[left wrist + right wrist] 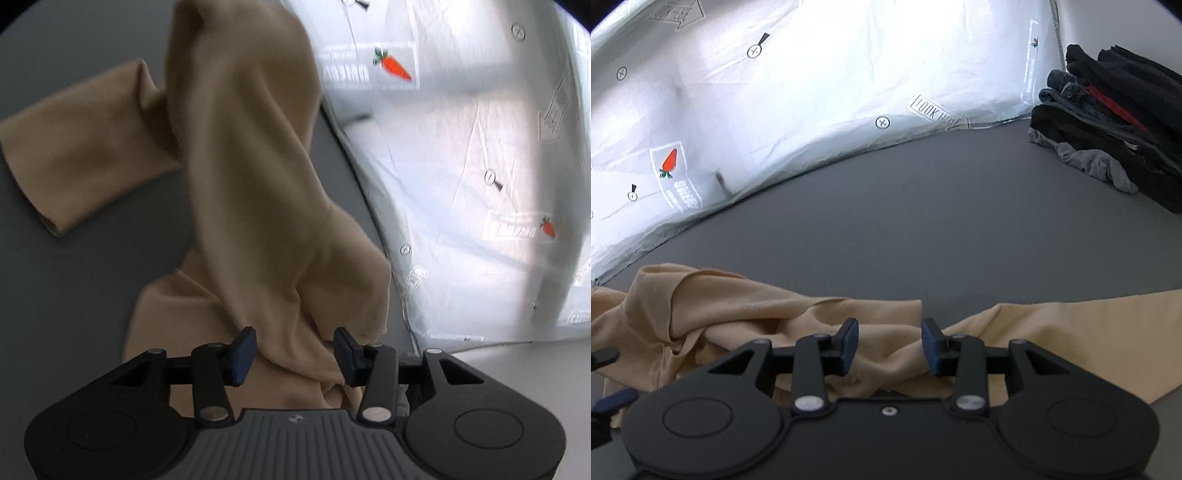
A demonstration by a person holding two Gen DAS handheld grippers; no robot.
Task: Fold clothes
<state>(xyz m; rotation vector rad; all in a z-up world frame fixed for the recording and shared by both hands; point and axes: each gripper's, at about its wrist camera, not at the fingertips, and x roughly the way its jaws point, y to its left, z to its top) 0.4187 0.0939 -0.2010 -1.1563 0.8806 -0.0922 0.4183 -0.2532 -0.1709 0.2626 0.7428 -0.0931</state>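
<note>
Left wrist view: left gripper (293, 356) jaws apart over tan garment (243, 177) bunched on grey bench (74, 295); right gripper (889, 347) jaws also apart. Flatten first, then pinch one edge.

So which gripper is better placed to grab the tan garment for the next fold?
Left, probably. The left gripper has a bunched ridge of the tan garment between its open pads. The right gripper is also open, over flatter cloth at the garment's edge.
</note>
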